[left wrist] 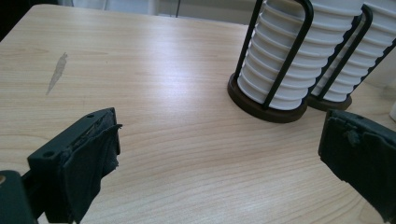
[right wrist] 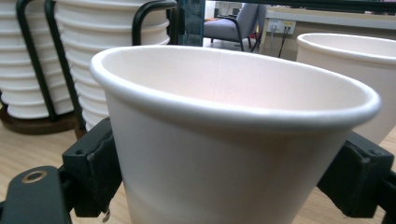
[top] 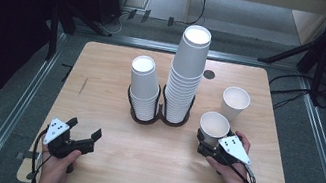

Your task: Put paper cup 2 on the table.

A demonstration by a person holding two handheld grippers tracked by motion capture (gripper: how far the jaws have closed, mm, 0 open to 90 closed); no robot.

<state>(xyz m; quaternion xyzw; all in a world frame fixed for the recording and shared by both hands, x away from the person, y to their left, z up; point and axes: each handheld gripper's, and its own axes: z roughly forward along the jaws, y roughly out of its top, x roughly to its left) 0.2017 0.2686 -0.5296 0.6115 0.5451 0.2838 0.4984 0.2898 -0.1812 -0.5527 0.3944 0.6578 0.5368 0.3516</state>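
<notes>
Wooden table [top: 103,162]; at centre a black two-slot rack [top: 159,116] holds a tall cup stack [top: 186,75] and a shorter one [top: 143,88]. Right gripper [top: 208,142] grasps an empty, upright paper cup [top: 214,127] near a second empty cup [top: 235,103]. Left gripper [top: 82,133] gapes, holding nothing.

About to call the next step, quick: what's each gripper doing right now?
Left gripper: open, nothing between its jaws.
Right gripper: jaws on either side of the paper cup, apparently holding it.
</notes>
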